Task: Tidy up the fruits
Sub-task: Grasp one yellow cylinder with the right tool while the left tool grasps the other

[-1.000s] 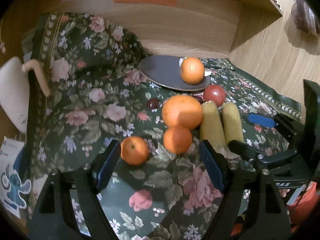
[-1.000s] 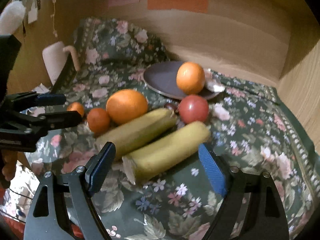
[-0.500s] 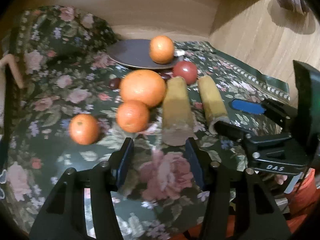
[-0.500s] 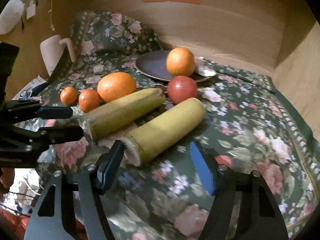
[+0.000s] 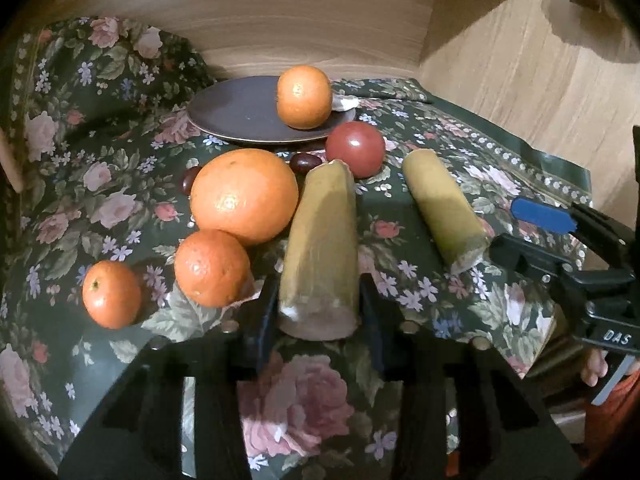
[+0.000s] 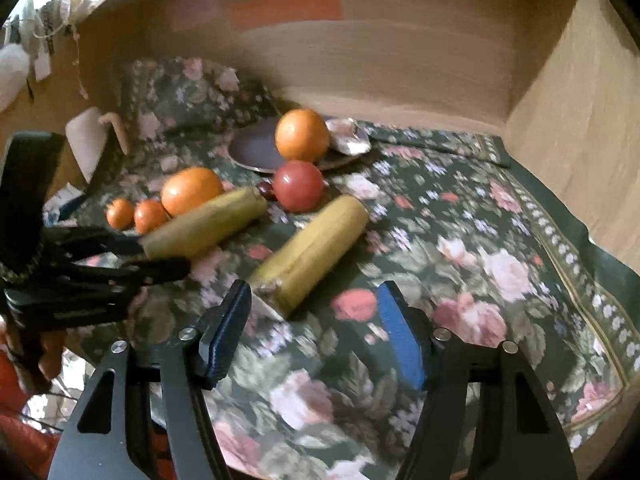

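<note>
One word can be read: "DAS", in white letters on the right gripper [image 5: 532, 236] as the left camera sees it. The left gripper [image 5: 318, 308] has just been closing, and its fingers [image 5: 260, 320] now sit tight on both sides of the near end of one yellow-green stick [image 5: 320, 248]. The right gripper's [image 6: 314, 332] fingers [image 6: 400, 336] are partly open and hold nothing; the second stick's [image 6: 312, 252] cut end lies just ahead of them, nearer the left finger.

Four oranges show: one on the dark plate [image 5: 236, 114] far ahead of the left fingers, one big one [image 5: 244, 196] and two small ones to their left. One red tomato [image 5: 355, 149] sits just past the sticks. Two small dark fruits lie by the big orange. All rest on a flowery cloth [image 5: 304, 396].
</note>
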